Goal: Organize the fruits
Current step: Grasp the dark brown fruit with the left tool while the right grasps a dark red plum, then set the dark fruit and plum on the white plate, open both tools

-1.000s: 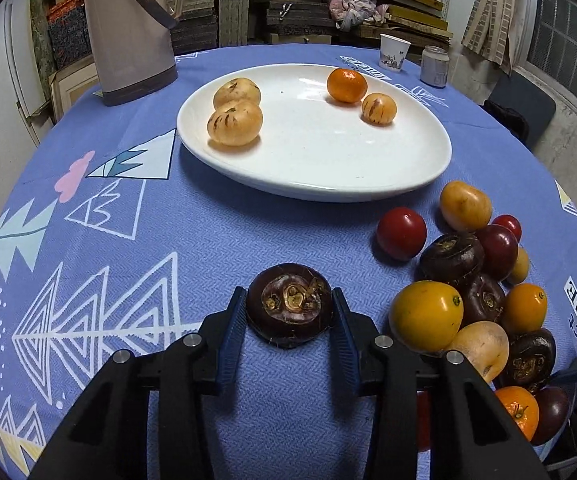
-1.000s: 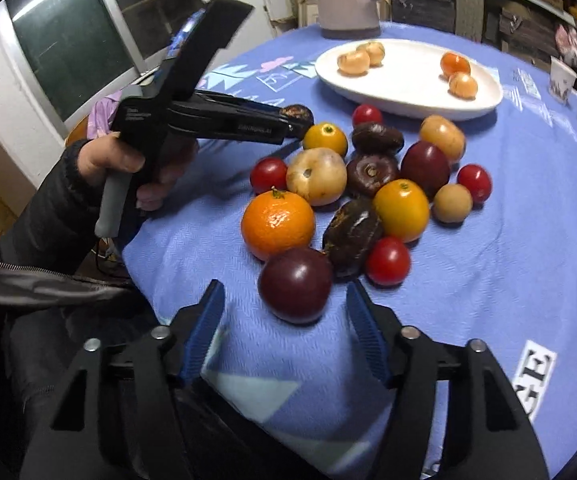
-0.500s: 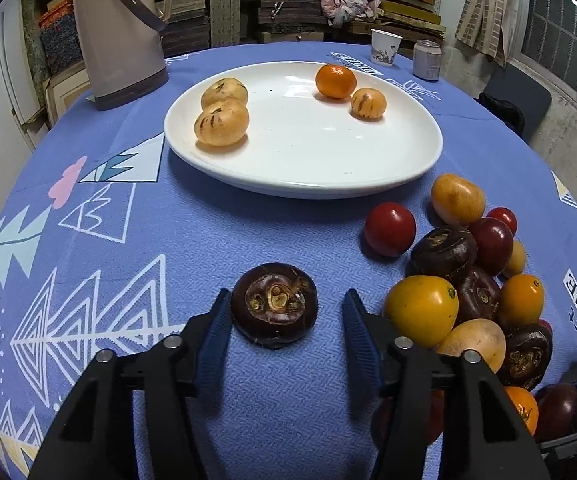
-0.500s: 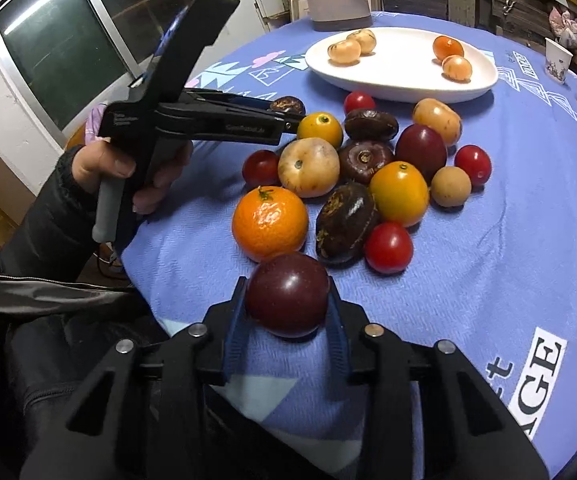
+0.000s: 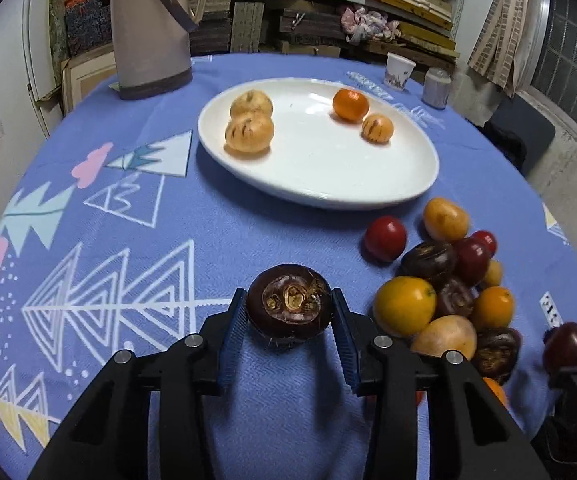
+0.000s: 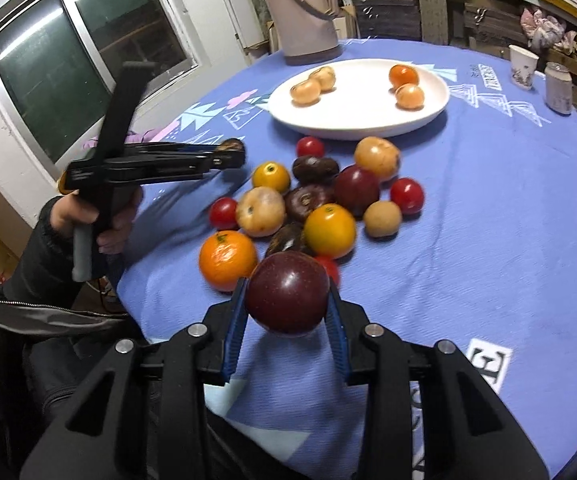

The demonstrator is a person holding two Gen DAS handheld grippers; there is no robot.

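Note:
My left gripper (image 5: 288, 312) is shut on a dark brown water chestnut (image 5: 288, 306) and holds it above the blue tablecloth. My right gripper (image 6: 287, 300) is shut on a dark red plum (image 6: 287, 292), lifted over the near table edge. A white plate (image 5: 388, 184) farther back holds two tan fruits (image 5: 249, 132), an orange fruit (image 5: 350, 105) and a small tan one (image 5: 377, 129). A pile of mixed fruits (image 5: 444, 280) lies right of the left gripper. In the right wrist view the left gripper (image 6: 230, 154) shows with the chestnut, left of the pile (image 6: 308, 204).
A beige thermos jug (image 5: 150, 28) stands behind the plate at the far left. A paper cup (image 5: 399, 71) and a small jar (image 5: 436, 88) stand at the far right. Shelves and a window surround the round table.
The left gripper, shut on the chestnut at first, opened and then closed on it again and lifted it. The right gripper closed on the plum and raised it off the cloth.

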